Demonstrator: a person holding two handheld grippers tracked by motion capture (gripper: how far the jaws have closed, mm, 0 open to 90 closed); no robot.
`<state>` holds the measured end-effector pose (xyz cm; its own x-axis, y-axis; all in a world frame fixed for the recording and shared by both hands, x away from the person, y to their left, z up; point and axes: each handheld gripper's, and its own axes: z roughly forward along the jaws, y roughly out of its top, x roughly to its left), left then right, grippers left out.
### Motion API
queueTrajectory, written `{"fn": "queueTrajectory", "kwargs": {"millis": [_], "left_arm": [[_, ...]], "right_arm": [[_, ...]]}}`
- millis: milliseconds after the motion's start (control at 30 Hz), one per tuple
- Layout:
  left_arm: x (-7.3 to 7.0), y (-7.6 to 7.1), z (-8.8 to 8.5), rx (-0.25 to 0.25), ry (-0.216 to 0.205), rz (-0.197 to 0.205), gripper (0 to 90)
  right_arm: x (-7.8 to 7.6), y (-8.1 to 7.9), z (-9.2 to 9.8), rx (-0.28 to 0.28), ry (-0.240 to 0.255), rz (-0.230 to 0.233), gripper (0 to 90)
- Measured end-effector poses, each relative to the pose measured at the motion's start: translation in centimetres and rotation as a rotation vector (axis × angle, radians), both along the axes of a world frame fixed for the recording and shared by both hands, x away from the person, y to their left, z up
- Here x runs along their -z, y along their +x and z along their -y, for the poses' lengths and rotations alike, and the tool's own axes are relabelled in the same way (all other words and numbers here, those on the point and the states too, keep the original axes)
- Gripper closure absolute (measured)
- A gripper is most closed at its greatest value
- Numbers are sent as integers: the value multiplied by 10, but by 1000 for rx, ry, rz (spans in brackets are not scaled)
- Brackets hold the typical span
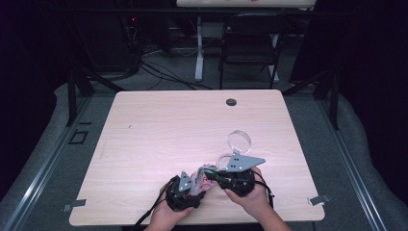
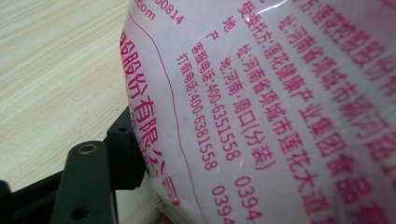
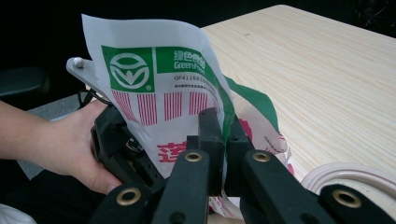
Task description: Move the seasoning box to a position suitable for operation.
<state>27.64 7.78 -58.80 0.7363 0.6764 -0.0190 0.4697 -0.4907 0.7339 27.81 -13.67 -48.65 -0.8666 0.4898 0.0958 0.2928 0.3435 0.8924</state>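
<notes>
A white plastic bag (image 1: 202, 177) with red and green print stands near the table's front edge, between the two grippers. My right gripper (image 3: 223, 140) is shut on the bag's (image 3: 159, 88) thin upper film, just under the green logo. My left gripper (image 1: 191, 185) stands wide, with the bag's full body (image 2: 280, 107) between its jaws. One black finger (image 2: 122, 154) lies at the bag's side; the other is hidden behind the bag. A hand (image 3: 56, 140) holds the left gripper's body behind the bag.
A clear ring (image 1: 239, 140) lies just beyond the right gripper, and a pale ring (image 3: 350, 175) shows beside its jaws. A black grommet (image 1: 231, 102) sits near the table's far edge. A folding chair (image 1: 250, 43) stands beyond the table.
</notes>
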Motion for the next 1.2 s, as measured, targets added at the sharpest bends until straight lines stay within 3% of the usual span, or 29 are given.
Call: {"fn": "queueTrajectory", "kwargs": {"millis": [133,333,567,933,1200], "left_arm": [[-1,1,-2,1,5,1,412],[-1,2,-4,-8,-23,-13,475],[-1,3,-7,3,-46,-2,525],[-8,5,-10,-8,22,31,560],[-14,6,-13,-39,56,85,568]], "right_arm": [[-1,0,1,-1,-5,0,900],[-1,0,1,3,2,3,900],[-3,-1,1,-3,11,8,900],[-4,-1,3,-1,16,7,897],[-6,-1,5,-3,22,18,880]]}}
